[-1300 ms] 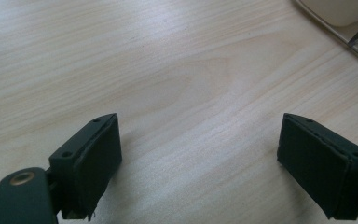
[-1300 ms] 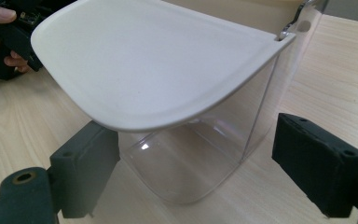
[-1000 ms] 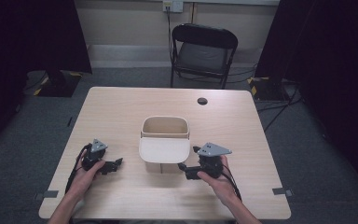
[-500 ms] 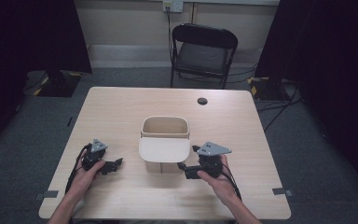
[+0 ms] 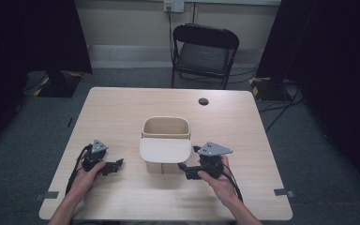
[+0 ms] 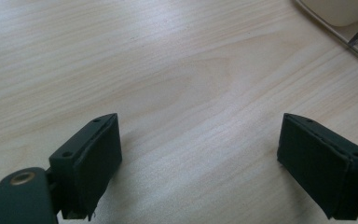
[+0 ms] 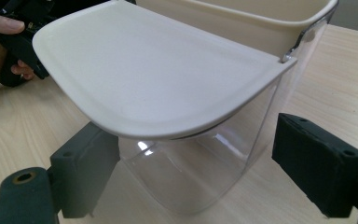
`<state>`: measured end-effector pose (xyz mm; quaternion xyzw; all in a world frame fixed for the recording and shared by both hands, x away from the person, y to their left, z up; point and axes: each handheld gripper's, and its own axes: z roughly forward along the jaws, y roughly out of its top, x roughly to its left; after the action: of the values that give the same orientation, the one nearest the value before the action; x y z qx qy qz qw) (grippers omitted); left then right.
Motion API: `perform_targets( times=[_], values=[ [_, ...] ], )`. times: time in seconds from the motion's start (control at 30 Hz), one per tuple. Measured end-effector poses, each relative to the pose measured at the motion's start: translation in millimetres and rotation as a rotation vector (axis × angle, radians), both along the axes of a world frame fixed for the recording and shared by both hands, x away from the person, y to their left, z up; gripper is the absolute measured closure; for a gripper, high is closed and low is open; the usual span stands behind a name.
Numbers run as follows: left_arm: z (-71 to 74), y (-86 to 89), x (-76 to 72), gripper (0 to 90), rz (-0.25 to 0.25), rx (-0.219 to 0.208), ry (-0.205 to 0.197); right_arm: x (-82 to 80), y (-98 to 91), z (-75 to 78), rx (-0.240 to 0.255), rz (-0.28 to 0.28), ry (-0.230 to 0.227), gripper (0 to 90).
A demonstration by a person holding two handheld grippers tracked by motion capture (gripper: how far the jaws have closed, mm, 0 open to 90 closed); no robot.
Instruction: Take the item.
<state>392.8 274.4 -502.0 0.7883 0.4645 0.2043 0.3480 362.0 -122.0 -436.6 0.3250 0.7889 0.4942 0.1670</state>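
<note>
Bin (image 5: 166,140), cream with a clear lower body and its lid (image 7: 158,79) swung flat toward the person, stands mid-table (image 5: 122,108). Right tongs (image 5: 186,169) rest on the table just beside the bin, jaws released, facing its clear wall. Left tongs (image 5: 116,164) lie near the bin's other side, jaws spread over bare wood.

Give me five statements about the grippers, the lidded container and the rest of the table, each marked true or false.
1. The right gripper has its jaws open, facing the container. True.
2. The left gripper is shut on the lid. False: it is open over bare table.
3. A folding chair stands beyond the table. True.
4. The container lies tipped on its side. False: it stands upright.
5. A small dark round thing sits inside the container. False: it sits on the table beyond it.
</note>
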Motion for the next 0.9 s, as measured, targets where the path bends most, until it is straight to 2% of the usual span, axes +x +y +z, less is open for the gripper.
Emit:
perform_targets(
  times=[0.27, 0.9],
  values=[
    [0.0, 0.0, 0.0, 13.0, 0.0, 0.0, 0.0, 1.6, 1.0, 0.0, 0.007, -0.001, 0.007, 13.9],
    [0.1, 0.2, 0.0, 13.0, -0.001, 0.002, 0.0, 1.1, 0.9, 6.5, 0.007, 0.003, -0.032, 15.9]
  ],
)
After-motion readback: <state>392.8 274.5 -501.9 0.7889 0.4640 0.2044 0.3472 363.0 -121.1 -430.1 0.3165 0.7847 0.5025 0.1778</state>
